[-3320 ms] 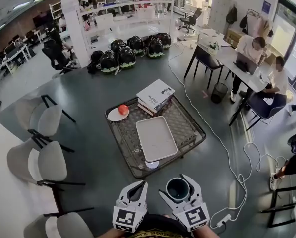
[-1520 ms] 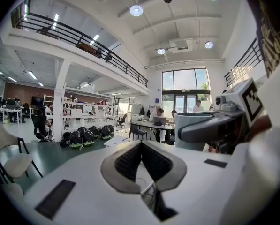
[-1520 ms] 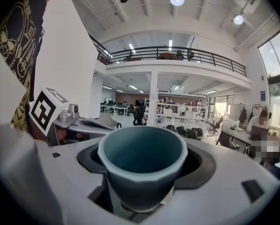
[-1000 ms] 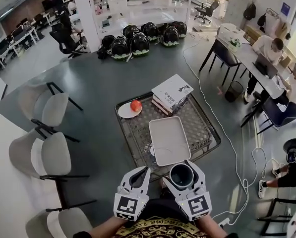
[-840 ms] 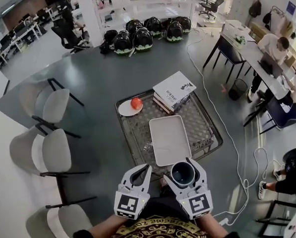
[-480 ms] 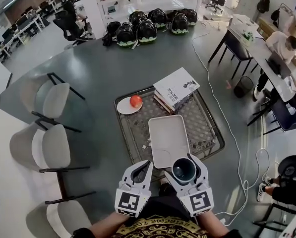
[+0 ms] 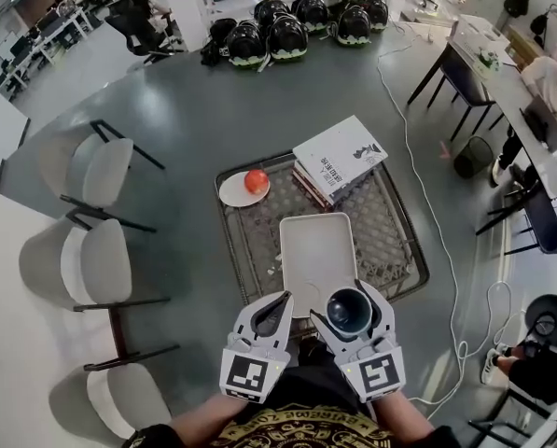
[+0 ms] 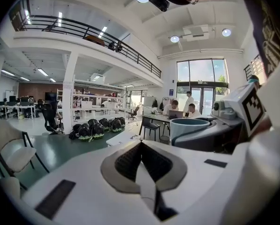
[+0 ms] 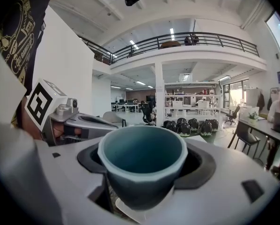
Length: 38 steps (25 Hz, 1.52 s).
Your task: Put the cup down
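The right gripper (image 7: pixel 350 302) is clamped on the cup (image 7: pixel 349 312), a teal one, upright with its mouth up and nothing showing inside; the right gripper view shows a jaw pressed on each side of its wall. The cup sits in the grip over the near edge of the table (image 7: pixel 395 241), a low one with a wire-mesh top, just at the near right corner of the tray (image 7: pixel 311 250). In the right gripper view that white corner and some mesh show under the cup's base, but I cannot tell whether the base touches them. The left gripper (image 7: pixel 283 299) is just beside the right one, over the same near edge, with its jaws closed together and nothing between them. The tray lies bare along the middle of the table, reaching from the centre to the near edge. A stack of books (image 7: pixel 339 157) lies at the far right corner, near the tray's far end. A plate (image 7: pixel 233 192) with a red fruit (image 7: pixel 256 181) on it sits at the far left corner. Pale chairs (image 7: pixel 96 264) stand on the floor to the left, well apart from the table, and a white cable (image 7: pixel 427 203) runs along the floor on its right.
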Tool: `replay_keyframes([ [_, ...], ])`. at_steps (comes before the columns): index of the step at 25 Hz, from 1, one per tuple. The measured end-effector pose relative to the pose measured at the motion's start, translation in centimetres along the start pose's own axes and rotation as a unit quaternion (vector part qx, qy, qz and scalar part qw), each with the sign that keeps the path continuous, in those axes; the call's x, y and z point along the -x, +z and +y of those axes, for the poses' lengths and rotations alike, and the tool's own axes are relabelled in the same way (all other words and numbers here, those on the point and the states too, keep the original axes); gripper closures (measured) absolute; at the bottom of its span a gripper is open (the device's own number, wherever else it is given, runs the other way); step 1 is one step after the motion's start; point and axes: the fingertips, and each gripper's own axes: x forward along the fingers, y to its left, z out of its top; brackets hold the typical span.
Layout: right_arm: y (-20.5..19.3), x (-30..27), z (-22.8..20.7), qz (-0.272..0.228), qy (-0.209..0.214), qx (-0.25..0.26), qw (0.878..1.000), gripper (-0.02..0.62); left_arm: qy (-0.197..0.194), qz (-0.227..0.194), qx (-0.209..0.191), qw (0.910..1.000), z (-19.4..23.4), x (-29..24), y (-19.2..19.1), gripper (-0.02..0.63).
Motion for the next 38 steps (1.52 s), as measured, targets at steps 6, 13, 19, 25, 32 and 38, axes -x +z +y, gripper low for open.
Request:
replay_keyframes([
  [6, -1.1, -1.6, -1.8, 0.003, 0.009, -0.010, 1.000, 0.229, 0.013, 0.012, 0.006, 0.9998, 0.5, -2.2, -0.9, 0.600],
  [13, -2.2, -3.7, -3.6, 0.001, 0.018, -0.019, 1.000, 0.229, 0.020, 0.021, 0.002, 0.9996, 0.7, -4.6, -2.1, 0.600],
  [19, -3.3, -5.2, -5.4, -0.004, 0.019, -0.024, 1.000, 0.228, 0.032, 0.047, 0.016, 0.9983, 1.2, -6.3, -4.1, 0.598],
  [25, -4.7, -6.6, -6.4, 0.000, 0.019, -0.032, 0.999, 0.229, 0.040, 0.051, 0.013, 0.9978, 1.9, -7.7, -5.2, 0.600],
  [32, -6.5, -8.0, -7.5, -0.001, 0.022, -0.037, 0.999, 0.229, 0.046, 0.054, 0.007, 0.9974, 2.3, -9.3, -6.8, 0.600],
  [38, -8.2, -9.1, -7.9, 0.005, 0.023, -0.037, 0.999, 0.229, 0.058, 0.071, 0.019, 0.9956, 2.8, -10.3, -9.1, 0.600],
])
